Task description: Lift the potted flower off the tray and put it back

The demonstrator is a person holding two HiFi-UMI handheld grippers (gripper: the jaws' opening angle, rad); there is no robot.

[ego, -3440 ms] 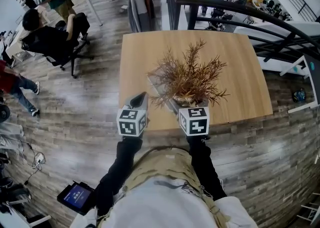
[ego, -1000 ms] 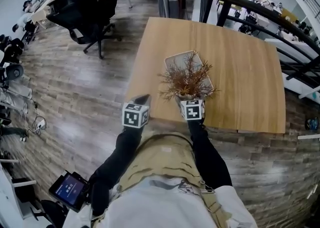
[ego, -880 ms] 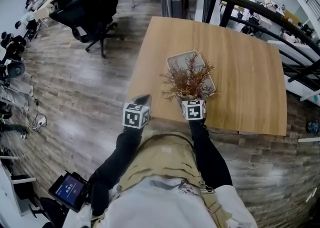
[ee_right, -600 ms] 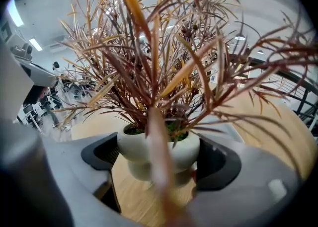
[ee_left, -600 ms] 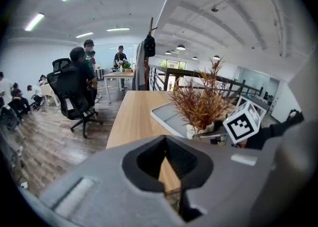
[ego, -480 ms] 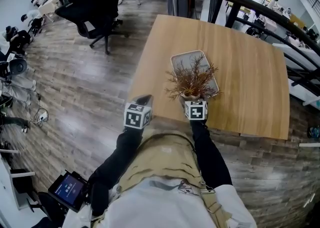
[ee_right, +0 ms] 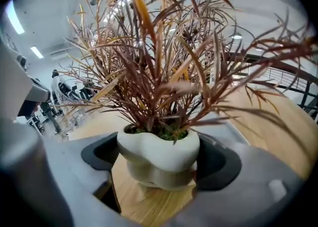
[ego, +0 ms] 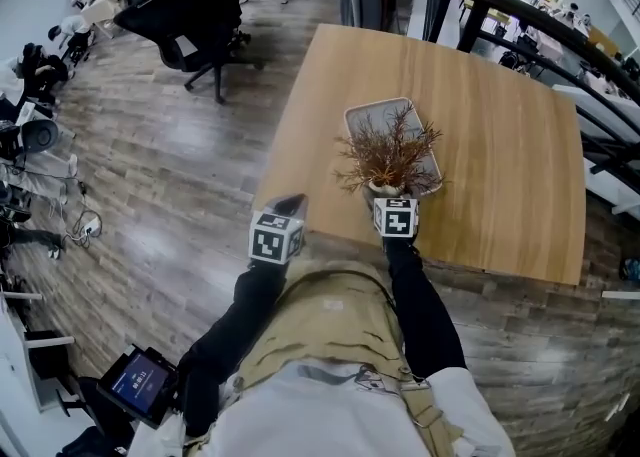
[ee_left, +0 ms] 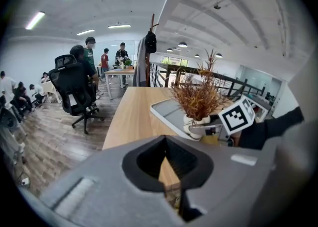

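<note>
Jaws of the left gripper (ego: 288, 207) rest closed on nothing at the near edge of the wooden table (ego: 500, 125). To its right, the right gripper (ego: 388, 195) clamps the white pot of the potted flower (ego: 388, 150), upright at the grey tray (ego: 362, 115)'s near end, with bare wood showing beneath the pot.

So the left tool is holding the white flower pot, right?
Not quite. The right tool is holding the white flower pot; the left tool holds nothing. The right gripper view shows the pot gripped between its jaws.
</note>
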